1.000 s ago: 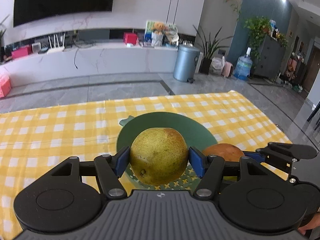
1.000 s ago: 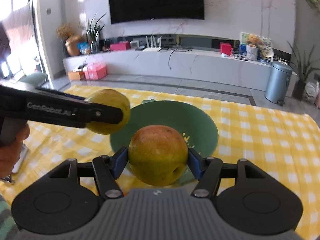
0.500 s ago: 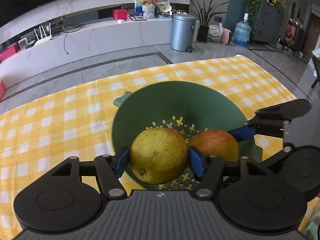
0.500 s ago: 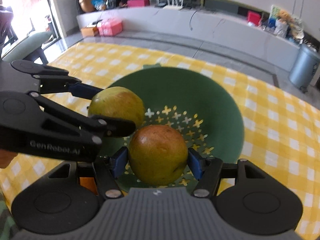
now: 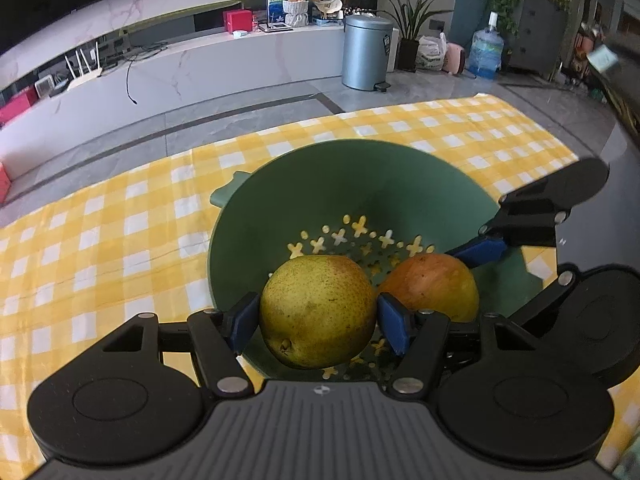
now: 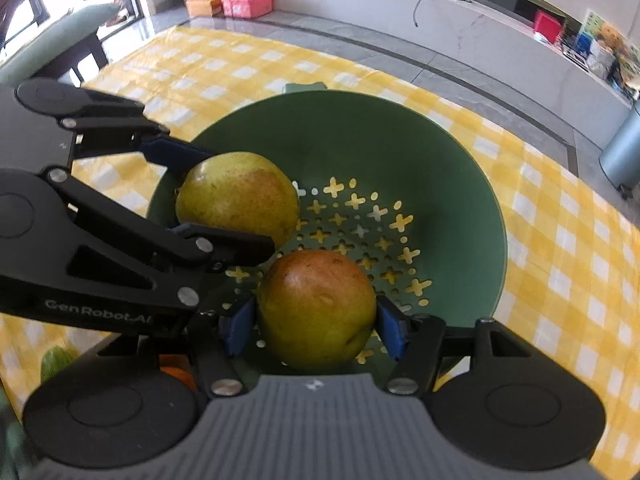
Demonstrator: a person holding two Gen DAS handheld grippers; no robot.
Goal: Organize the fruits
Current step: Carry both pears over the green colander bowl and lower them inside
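Yellow-checked cloth covers the worktop [image 5: 120,248], and a green colander [image 5: 360,184] sits on it under both grippers. Left gripper [image 5: 318,322] is clamped wide on a yellow-green pear [image 5: 316,312], held low inside the colander. Just to its right, the right gripper [image 6: 316,322] is closed partway on a redder pear [image 6: 316,304], also down inside the colander.

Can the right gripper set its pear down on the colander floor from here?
Probably yes: the right gripper holds its pear low inside the colander, bare perforated floor beside the left gripper's pear.
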